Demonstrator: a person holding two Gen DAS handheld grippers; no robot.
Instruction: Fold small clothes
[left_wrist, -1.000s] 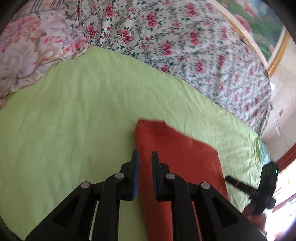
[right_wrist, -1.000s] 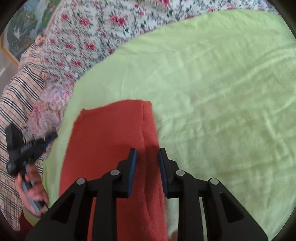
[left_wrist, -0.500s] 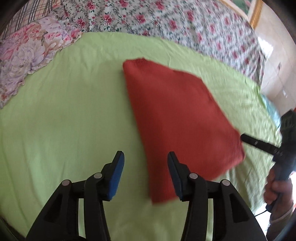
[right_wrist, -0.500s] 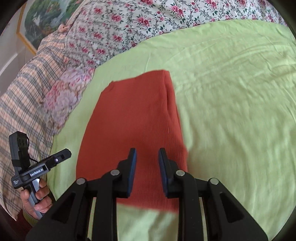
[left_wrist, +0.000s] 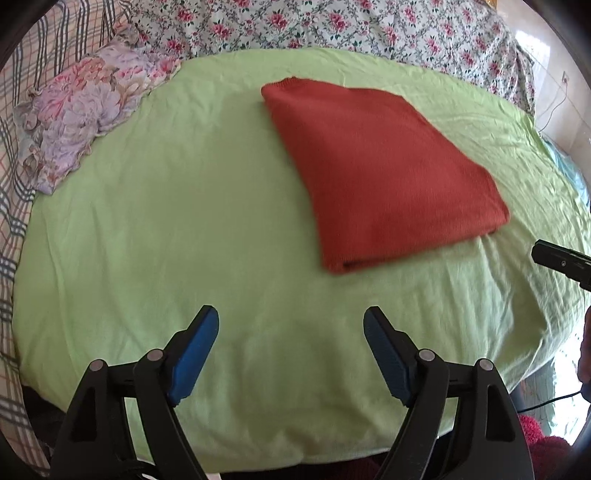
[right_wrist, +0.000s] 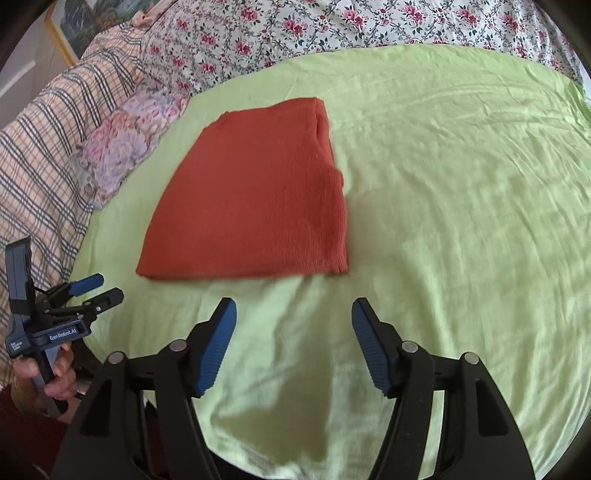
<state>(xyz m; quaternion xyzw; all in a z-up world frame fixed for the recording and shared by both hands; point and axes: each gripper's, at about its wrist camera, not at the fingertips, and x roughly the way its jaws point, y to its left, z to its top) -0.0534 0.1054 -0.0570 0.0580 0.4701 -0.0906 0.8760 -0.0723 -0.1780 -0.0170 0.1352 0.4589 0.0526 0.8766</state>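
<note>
A rust-red knit garment (left_wrist: 376, 166) lies folded flat in a neat rectangle on the light green sheet (left_wrist: 184, 229); it also shows in the right wrist view (right_wrist: 255, 199). My left gripper (left_wrist: 291, 325) is open and empty, held back from the garment's near edge. My right gripper (right_wrist: 293, 317) is open and empty, just short of the garment's near edge. The left gripper also appears at the left edge of the right wrist view (right_wrist: 96, 288), and a finger of the right gripper shows at the right edge of the left wrist view (left_wrist: 561, 258).
A floral pillow (left_wrist: 85, 110) lies at the sheet's left. A flowered quilt (left_wrist: 332, 26) runs along the far side and a plaid blanket (right_wrist: 44, 129) lies at the left. The bed's edge (left_wrist: 258, 458) is just below my grippers.
Both grippers have let go of the garment, opened wide and pulled back toward the bed's edge. The garment now lies folded on the sheet.
</note>
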